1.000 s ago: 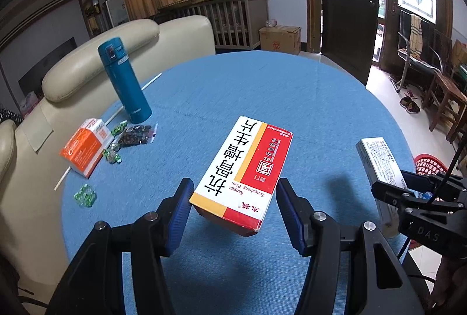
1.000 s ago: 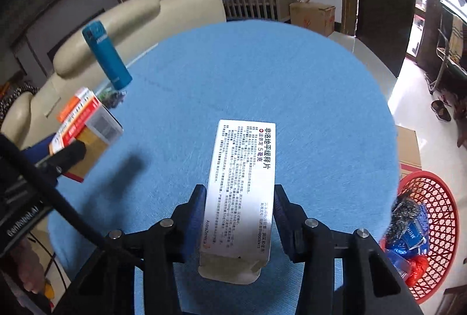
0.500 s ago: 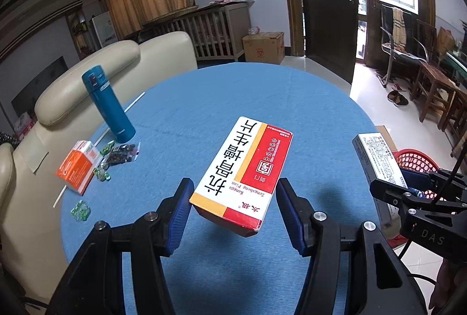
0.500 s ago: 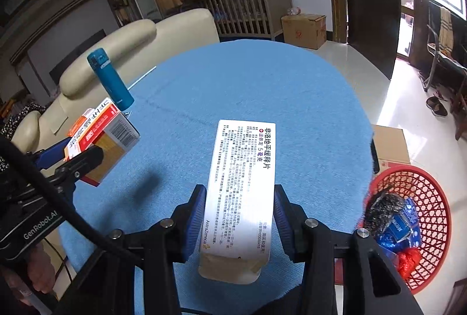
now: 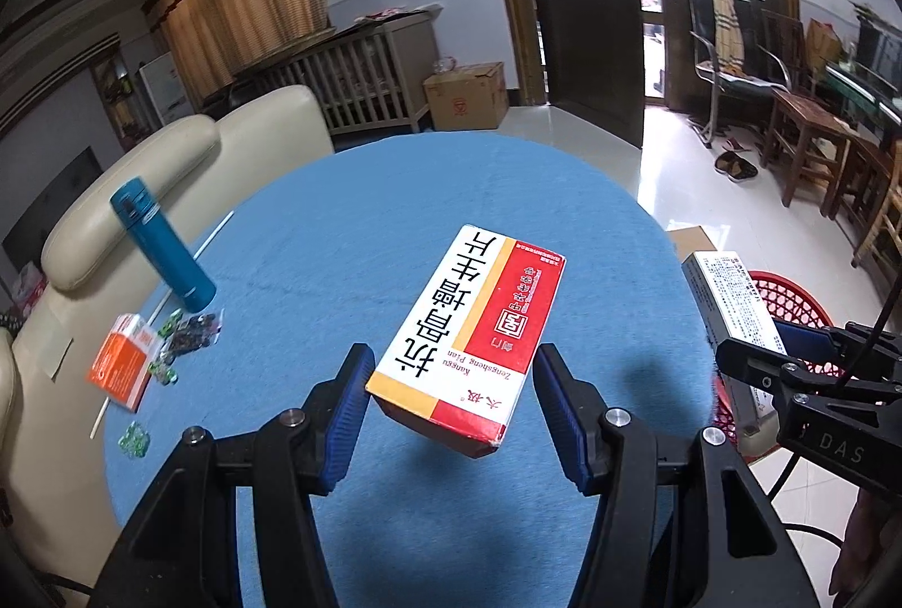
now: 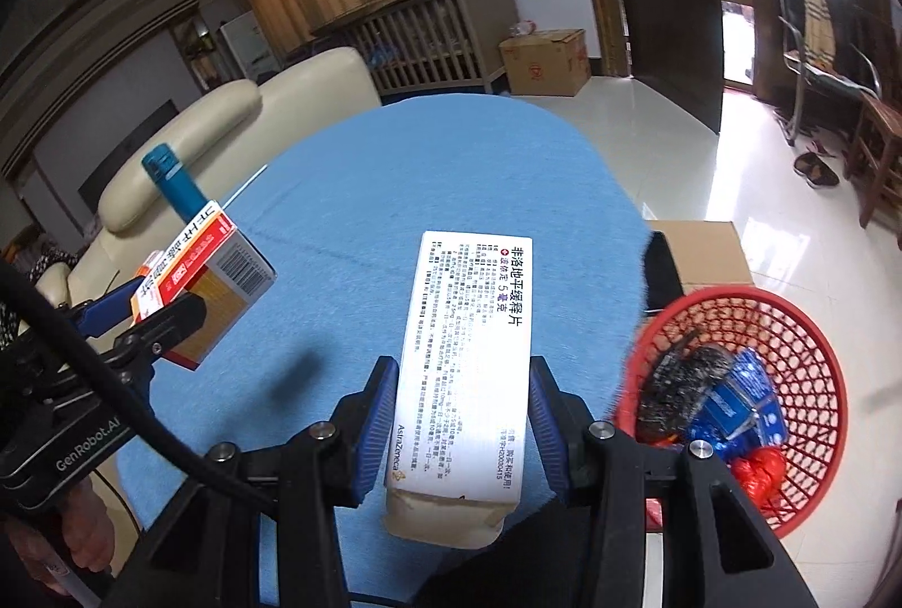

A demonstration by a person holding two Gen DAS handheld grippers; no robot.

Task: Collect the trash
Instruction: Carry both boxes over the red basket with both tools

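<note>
Both grippers carry trash above the blue table [image 5: 361, 213]. The left gripper [image 5: 451, 416] is clamped on the red/white medicine box [image 5: 471, 326]; the box's long axis runs fwd along the fingers, skewed a bit to the right, w/ its near end pinched low between the blue pads, though on the right side contact isn't clearly visible. The right gripper [image 6: 462, 416] is clenched on the white medicine box [image 6: 468, 354], long axis straight fwd along the fingers, near end w/ its tan flap sitting between the jaws. The relation that counts: the red basket [image 6: 800, 326] sits on the floor off the table's right edge, below and to the right of the right gripper, already holding blue wrappers and dark stuff. So the right hand is much nearer; the left one is well apart from it, w/ the right gripper between it and the basket. Probably the white box goes first: swing right, tip it nose-down over the rim, let go. More bits wait on the table's far left by the teal flask [image 5: 163, 247]: an orange box [image 5: 121, 368] and small green pieces [image 5: 135, 439].
</note>
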